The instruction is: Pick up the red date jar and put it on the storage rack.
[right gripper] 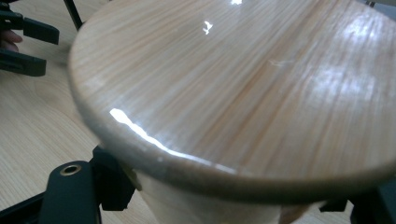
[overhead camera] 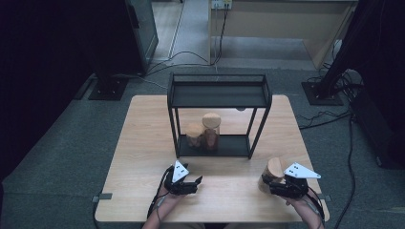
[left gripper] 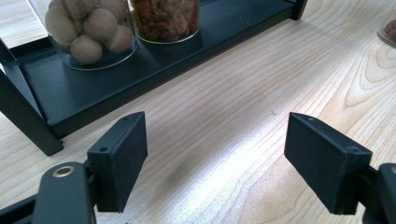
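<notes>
Here the thing in play is a wooden-lidded jar (overhead camera: 272,174) at the near right of the table (overhead camera: 143,143), held in the right gripper (overhead camera: 282,187). The jaws stand on either side of the jar's body just under the lid, clasping it, and the jar leans, its long axis tipped away from upright with the lid towards the rack.

The black two-tier rack (overhead camera: 218,90) stands ahead and to the left of the jar, at the middle of the table. Its lower shelf already carries two jars side by side, a shorter jar (overhead camera: 194,134) on the left and a taller jar (overhead camera: 210,131) on the right, with bare shelf to their right. If the jar is bound for the rack, as seems likely, that bare stretch lies nearer the right hand than the left.

The left gripper (overhead camera: 187,183) hovers well apart from the held jar, in front of the rack, its jaws spread wide around nothing.

The left gripper view reveals the contents on the shelf: round pale nuts (left gripper: 86,28) in one jar, reddish dried fruit (left gripper: 163,16) in the other. The right gripper view shows the lid (right gripper: 243,88) close up, its glossy grain hiding the jar's contents.
</notes>
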### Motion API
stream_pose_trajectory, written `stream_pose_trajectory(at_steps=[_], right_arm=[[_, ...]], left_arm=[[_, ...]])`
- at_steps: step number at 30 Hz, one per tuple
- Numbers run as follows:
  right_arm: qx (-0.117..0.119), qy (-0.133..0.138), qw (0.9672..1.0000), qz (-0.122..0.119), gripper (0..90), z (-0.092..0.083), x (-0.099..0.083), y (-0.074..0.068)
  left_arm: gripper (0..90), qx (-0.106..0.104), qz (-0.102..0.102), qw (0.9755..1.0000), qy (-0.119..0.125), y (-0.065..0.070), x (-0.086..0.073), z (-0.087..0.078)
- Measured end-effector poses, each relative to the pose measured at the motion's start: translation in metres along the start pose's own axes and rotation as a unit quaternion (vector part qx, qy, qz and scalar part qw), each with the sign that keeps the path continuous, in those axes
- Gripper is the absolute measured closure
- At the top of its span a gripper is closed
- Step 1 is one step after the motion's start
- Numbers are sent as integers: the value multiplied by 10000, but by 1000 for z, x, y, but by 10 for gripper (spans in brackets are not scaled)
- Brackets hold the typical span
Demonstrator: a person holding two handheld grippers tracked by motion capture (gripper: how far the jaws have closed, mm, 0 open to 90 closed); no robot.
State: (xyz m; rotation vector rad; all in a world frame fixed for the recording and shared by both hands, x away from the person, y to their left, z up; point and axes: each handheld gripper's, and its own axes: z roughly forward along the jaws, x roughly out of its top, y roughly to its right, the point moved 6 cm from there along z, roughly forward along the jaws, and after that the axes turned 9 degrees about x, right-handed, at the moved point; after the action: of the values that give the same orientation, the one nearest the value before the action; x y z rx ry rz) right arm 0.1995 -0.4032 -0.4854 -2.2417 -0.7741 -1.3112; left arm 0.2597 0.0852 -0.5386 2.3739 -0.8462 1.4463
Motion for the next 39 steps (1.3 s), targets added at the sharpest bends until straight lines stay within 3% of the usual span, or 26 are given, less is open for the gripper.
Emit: stream_pose_trajectory(at_steps=[14,34,39], right_arm=[[-100,274,9996,36,252,-3,3,-7],[-44,180,9998,3,252,9,10,-17],[47,145,9999,-24,252,15,13,-22]], left_arm=[[214,0,3,10000,-4,0,0,0],[214,7,35,10000,-27,1,1,0],[214,-10,-45,10000,-5,-1,0,0]])
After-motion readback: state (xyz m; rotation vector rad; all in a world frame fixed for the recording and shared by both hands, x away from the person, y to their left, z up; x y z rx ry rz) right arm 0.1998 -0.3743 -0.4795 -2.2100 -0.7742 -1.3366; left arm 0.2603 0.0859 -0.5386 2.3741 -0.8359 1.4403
